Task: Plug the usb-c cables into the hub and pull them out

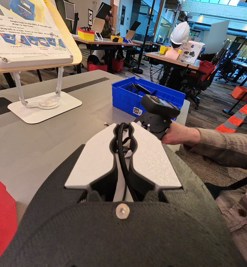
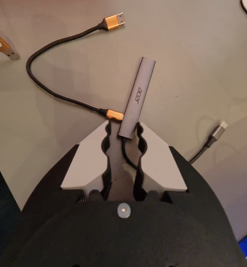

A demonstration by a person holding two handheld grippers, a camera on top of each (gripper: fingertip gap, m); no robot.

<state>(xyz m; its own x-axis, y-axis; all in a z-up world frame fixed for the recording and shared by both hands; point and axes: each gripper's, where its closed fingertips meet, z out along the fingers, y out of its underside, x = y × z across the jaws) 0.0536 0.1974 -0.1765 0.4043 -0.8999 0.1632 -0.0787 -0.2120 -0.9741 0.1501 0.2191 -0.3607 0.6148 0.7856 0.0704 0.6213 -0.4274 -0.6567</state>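
Right gripper [image 2: 123, 126] spread around slim grey metal hub [image 2: 137, 98], not clamped; left gripper [image 1: 122, 127] pinches black braided cable [image 1: 122, 151]. Clamp hub first, then extract gold-shelled plug [image 2: 114, 116] straight.

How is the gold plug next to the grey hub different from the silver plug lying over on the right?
The gold plug is shiny orange-gold, and the silver plug is pale grey. The gold plug sits against the side of the hub and looks plugged in. The silver plug lies loose on the table and touches nothing. The gold plug looks chunkier, the silver plug slimmer. Both are on the end of a dark cable.
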